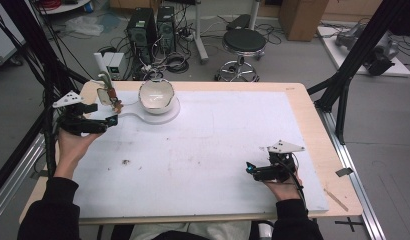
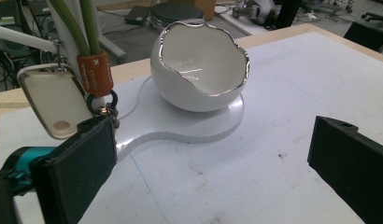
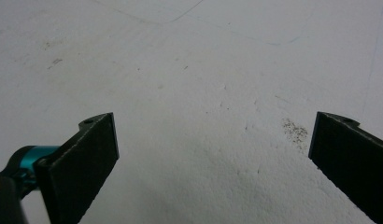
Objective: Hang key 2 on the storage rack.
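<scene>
At the far left corner of the surface [image 1: 203, 150], the left tongs [image 1: 112, 120] hover low with their jaws spread wide and nothing between them. Just beside their left jaw, in the left gripper view, hangs a key bundle [image 2: 94, 81]: two green cords run down into an orange sleeve, with a dark ring and a flat cream tag [image 2: 54, 105] below it. The ring is close against the jaw's upper corner; whether it touches cannot be told. Beyond the open jaws stands a white eggshell-shaped bowl [image 2: 199, 70] with a jagged silver rim, upright and empty, on a white round base [image 2: 180, 128] whose narrow tongue runs toward the key bundle. Near the right front of the surface, well apart from the bowl, the right tongs [image 1: 249, 168] rest low in the person's hand, their jaws also wide over the bare, lightly speckled white sheet [image 3: 203, 93].
</scene>
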Motion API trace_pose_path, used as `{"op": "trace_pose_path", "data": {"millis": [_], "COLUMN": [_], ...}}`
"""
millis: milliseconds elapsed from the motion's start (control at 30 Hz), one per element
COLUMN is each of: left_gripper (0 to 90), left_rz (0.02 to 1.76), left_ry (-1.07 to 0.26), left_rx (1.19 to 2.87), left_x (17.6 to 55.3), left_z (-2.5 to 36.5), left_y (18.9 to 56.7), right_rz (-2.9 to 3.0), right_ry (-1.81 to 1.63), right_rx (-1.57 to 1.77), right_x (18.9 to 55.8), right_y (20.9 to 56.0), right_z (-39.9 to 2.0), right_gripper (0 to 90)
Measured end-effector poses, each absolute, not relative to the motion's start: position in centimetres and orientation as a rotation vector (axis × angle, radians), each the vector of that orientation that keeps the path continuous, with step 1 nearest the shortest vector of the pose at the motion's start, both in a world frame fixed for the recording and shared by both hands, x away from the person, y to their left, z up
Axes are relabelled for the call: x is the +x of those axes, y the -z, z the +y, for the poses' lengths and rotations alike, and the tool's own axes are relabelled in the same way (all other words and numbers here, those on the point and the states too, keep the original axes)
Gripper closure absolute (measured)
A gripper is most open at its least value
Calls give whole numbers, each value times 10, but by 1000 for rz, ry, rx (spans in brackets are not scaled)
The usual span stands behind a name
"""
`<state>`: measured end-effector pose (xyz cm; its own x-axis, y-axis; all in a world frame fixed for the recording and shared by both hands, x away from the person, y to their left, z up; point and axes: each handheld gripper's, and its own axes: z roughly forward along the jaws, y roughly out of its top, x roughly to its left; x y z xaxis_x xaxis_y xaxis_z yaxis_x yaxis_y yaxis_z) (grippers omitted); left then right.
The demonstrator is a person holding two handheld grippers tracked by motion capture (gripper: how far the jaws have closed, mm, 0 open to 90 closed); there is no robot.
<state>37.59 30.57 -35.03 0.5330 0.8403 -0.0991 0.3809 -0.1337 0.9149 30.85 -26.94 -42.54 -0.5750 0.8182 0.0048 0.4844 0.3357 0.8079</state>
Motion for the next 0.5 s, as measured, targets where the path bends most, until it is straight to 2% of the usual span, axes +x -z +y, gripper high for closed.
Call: {"op": "trace_pose_path", "data": {"millis": [500], "left_gripper": [17], "left_rz": [1031], "left_ry": [-549], "left_rx": [1749], "left_x": [354], "left_z": [306], "left_y": [368], "right_rz": [2203], "right_ry": [-1121], "right_rx": [1142], "right_x": [308], "right_y": [426], "right_z": [-270], "right_gripper": [6]}}
